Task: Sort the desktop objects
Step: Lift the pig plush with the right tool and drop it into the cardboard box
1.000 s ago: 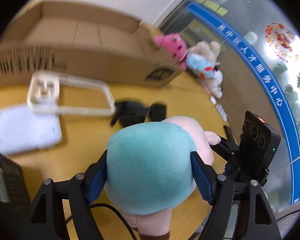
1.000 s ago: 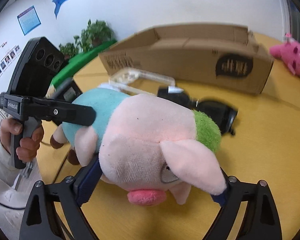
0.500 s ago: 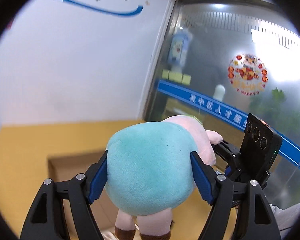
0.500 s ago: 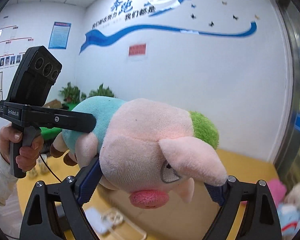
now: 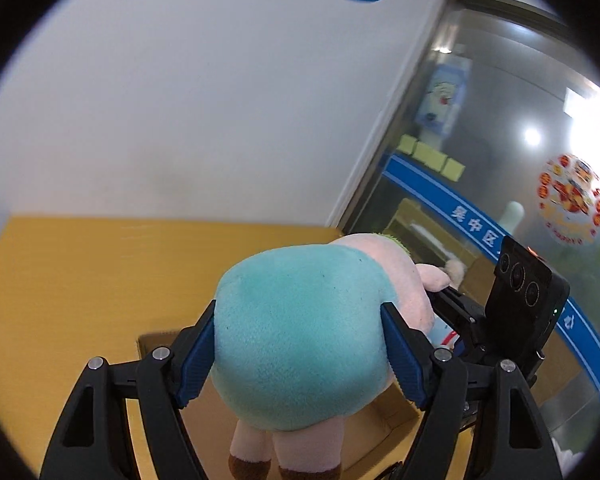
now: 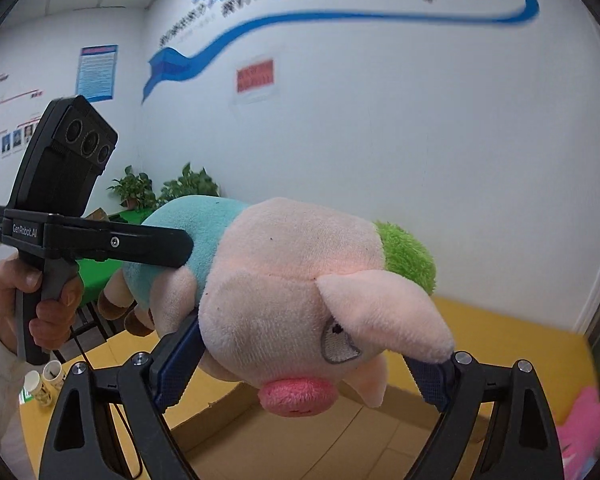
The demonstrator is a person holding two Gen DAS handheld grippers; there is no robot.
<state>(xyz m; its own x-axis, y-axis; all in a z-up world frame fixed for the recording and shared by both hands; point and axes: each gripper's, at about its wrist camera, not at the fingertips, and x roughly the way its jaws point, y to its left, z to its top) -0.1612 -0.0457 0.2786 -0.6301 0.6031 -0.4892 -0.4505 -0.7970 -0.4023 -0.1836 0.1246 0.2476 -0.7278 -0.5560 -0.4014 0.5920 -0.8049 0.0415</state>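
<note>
A plush pig with a pink head, green tuft and teal body is held in the air by both grippers. My left gripper is shut on its teal rear, with the brown-hoofed legs hanging below. My right gripper is shut on its pink head, snout pointing down. An open cardboard box lies under the pig; it also shows in the left wrist view. The left gripper's body shows in the right wrist view, held by a hand.
The yellow table runs to a white wall and a glass partition at right. A pink plush toy lies at the table's right edge. Small bottles stand at the left. Potted plants stand behind.
Both grippers have lifted the plush pig off the table and carried it over the cardboard box. The views tilted up from the tabletop to the walls.
</note>
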